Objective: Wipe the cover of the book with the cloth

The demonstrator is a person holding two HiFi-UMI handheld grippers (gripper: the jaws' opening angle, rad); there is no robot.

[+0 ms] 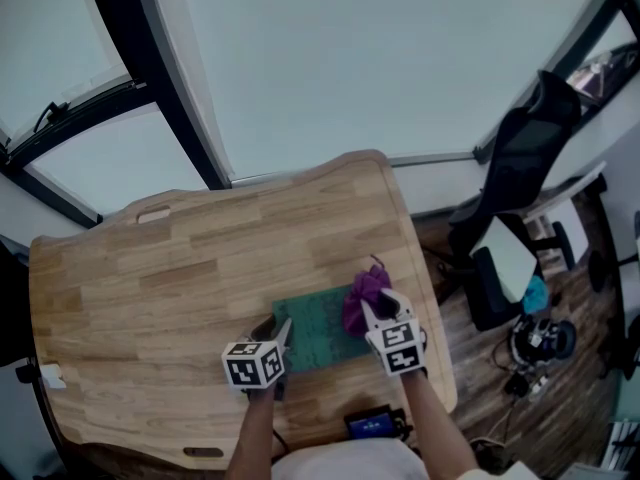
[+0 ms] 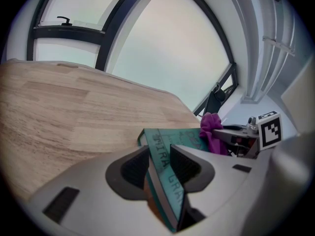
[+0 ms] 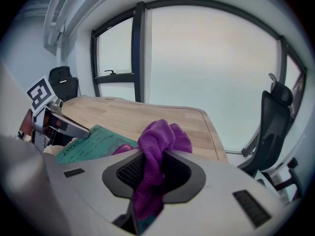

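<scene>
1. While reaching forward over the wooden worktop's near edge, clamped with left tongs on the green book's near-left spine corner.
2. Pinched tight in right tongs: bunched purple cloth, touching the book's right end.
3. Lying toward the worktop's near right.

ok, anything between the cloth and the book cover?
Nothing visible. The purple cloth, clamped in the right tongs, sits over the right end of the green book. The left tongs grip its left edge, off to the side of the bare cover.
</scene>
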